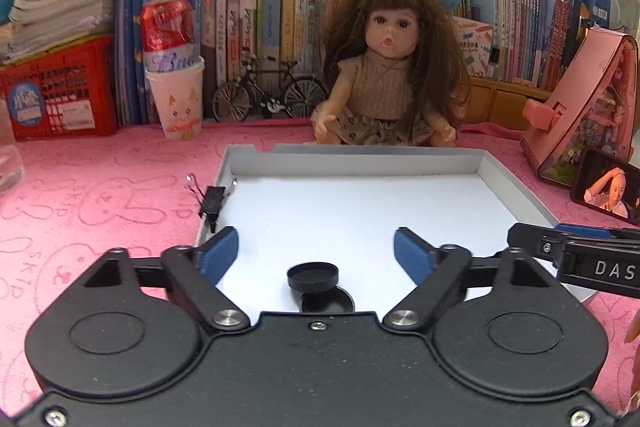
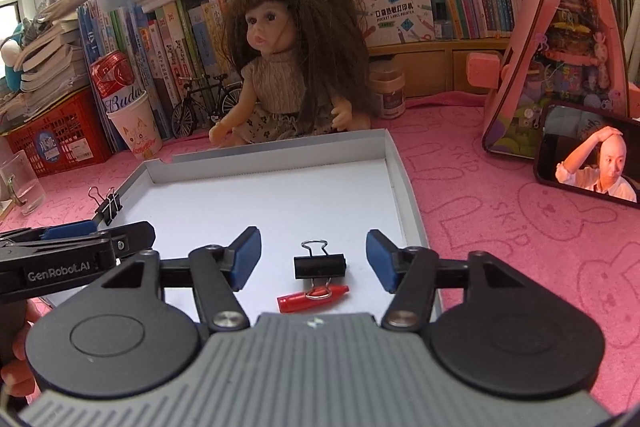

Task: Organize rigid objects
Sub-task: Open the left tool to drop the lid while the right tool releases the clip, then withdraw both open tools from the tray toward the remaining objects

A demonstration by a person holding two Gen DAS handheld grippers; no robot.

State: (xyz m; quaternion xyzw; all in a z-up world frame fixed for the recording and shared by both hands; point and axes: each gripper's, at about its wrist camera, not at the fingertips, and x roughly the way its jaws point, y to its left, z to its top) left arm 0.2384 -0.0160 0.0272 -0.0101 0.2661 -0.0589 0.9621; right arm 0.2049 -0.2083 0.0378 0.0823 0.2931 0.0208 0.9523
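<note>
A shallow white tray (image 1: 516,187) lies on the pink cloth; it also shows in the right wrist view (image 2: 404,187). My left gripper (image 1: 316,253) is open over the tray's near edge, with a black round cap (image 1: 313,275) between its fingers, lying on the tray. A black binder clip (image 1: 213,205) is clamped on the tray's left rim; it also shows in the right wrist view (image 2: 108,205). My right gripper (image 2: 314,259) is open over the tray, with a second black binder clip (image 2: 320,265) and a red pen cap (image 2: 296,301) between its fingers.
A doll (image 1: 384,75) sits behind the tray. A paper cup holding a can (image 1: 176,99), a model bicycle (image 1: 268,95) and a red basket (image 1: 56,95) stand at the back left. A pink toy house (image 2: 560,39) and a phone (image 2: 588,159) are on the right. A small jar (image 2: 388,91) stands behind.
</note>
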